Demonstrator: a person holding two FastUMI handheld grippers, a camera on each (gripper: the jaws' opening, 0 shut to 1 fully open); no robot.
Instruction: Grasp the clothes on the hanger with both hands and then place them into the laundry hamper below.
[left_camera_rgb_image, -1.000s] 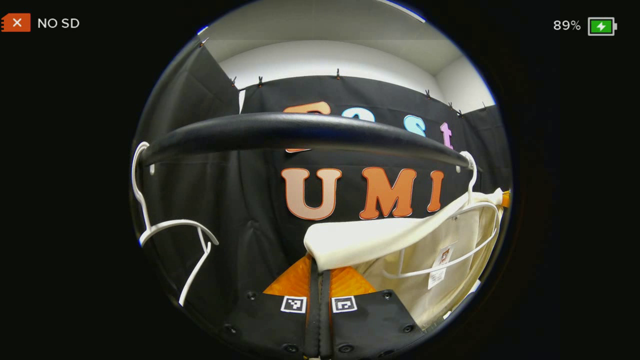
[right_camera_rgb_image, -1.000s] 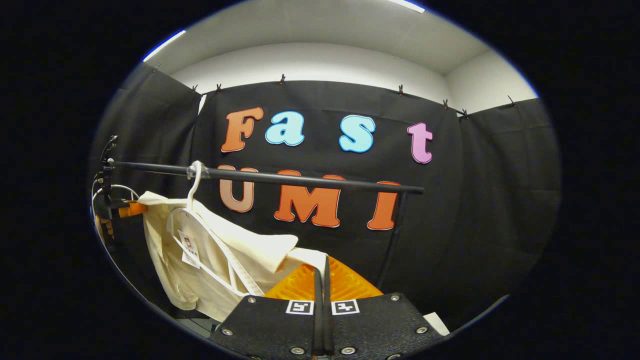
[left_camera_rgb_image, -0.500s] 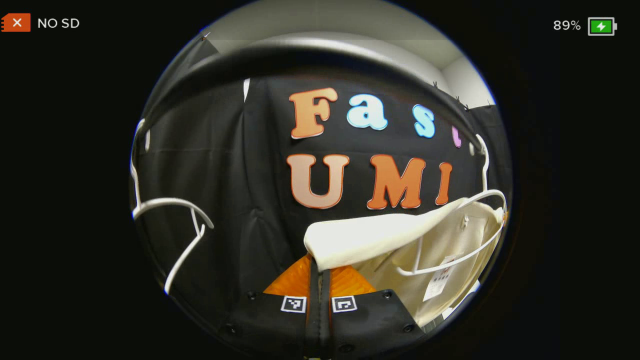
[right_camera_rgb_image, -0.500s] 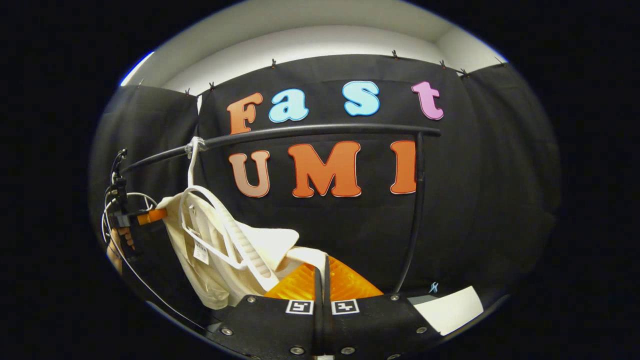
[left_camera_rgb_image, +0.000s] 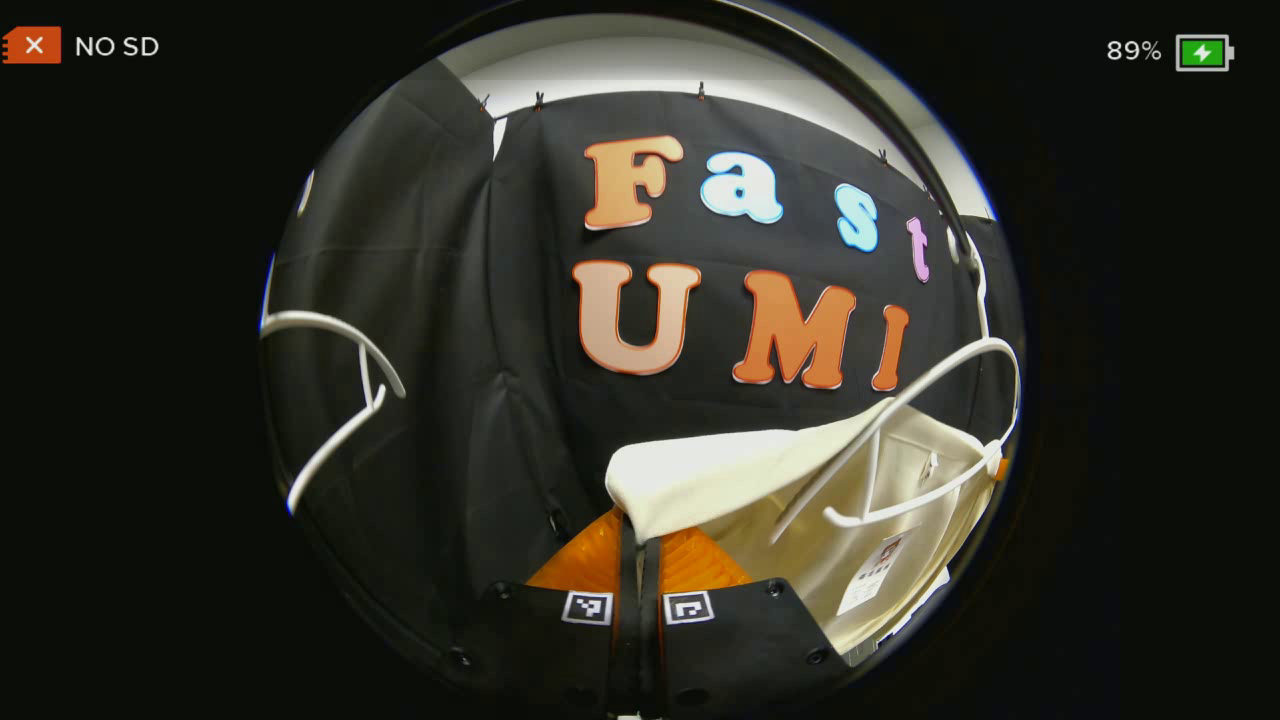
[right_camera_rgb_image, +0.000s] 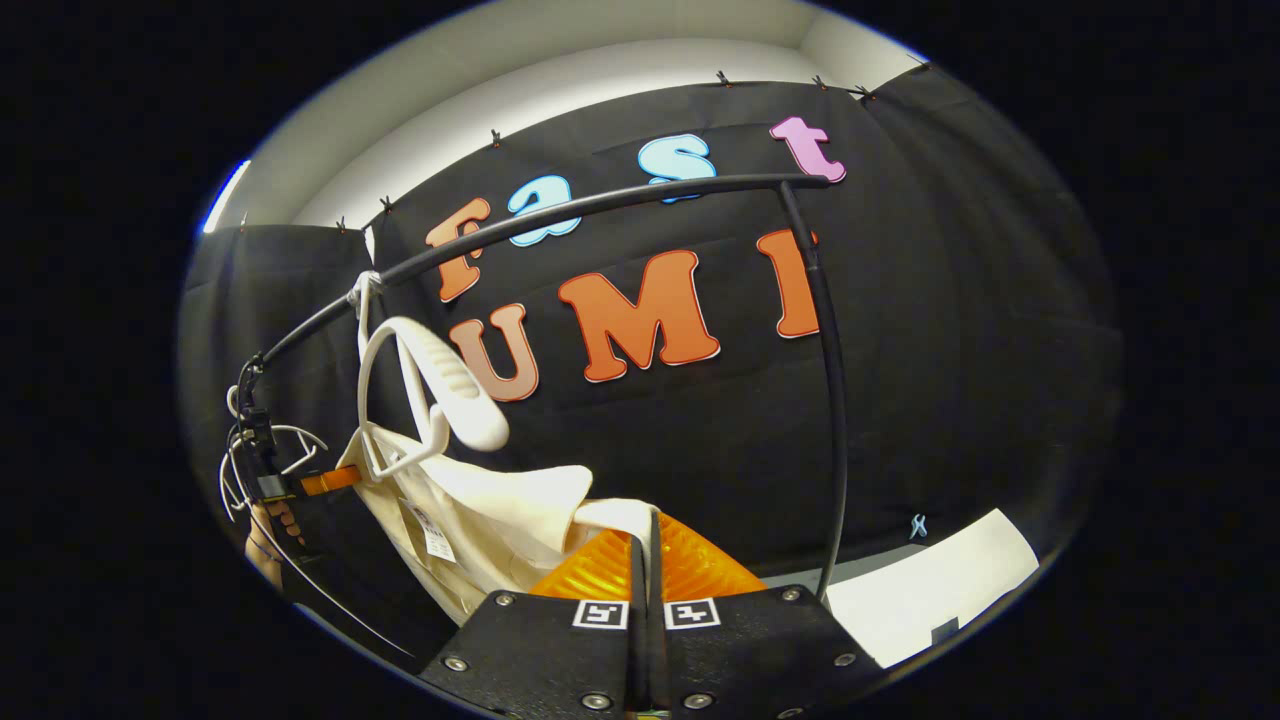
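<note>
Both my left fingers (left_camera_rgb_image: 640, 530) and right fingers (right_camera_rgb_image: 645, 525) pinch the cream garment (left_camera_rgb_image: 800, 480), stretched lengthwise between them at lower frame, its white hanger (right_camera_rgb_image: 430, 385) tipping free above.

The cream cloth garment (left_camera_rgb_image: 860, 520) ran off the left gripper view's lower right edge; its small white label (left_camera_rgb_image: 868, 580) was unreadable.

Matt cream cloth garment (left_camera_rgb_image: 760, 475); smooth white plastic hanger (right_camera_rgb_image: 440, 385).
</note>
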